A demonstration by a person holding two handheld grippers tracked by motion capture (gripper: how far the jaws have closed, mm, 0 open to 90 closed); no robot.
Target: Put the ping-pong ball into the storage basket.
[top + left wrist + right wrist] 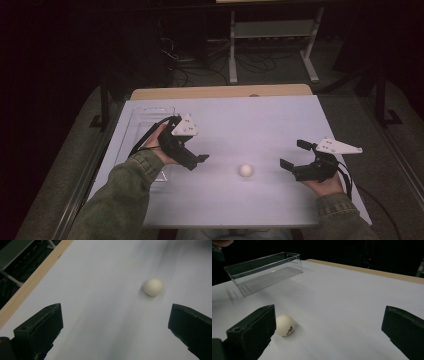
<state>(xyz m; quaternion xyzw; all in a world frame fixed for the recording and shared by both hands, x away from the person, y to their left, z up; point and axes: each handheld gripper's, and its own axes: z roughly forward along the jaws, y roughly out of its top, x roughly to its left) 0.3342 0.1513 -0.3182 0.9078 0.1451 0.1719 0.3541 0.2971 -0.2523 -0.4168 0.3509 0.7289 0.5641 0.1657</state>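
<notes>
Flanking the ping-pong ball [245, 170] on the white table [260, 120], I am holding my left gripper [199, 161] and right gripper [292, 156] with jaws spread wide, both empty. The ball is lying loose between them — I am risking nudging it, sending it rolling away from the clear tray [265, 268].

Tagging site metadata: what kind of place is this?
Likely a lab or data-collection room: a white table holding just a ball and a clear box, with loose cables on the floor and a metal stand behind.
</notes>
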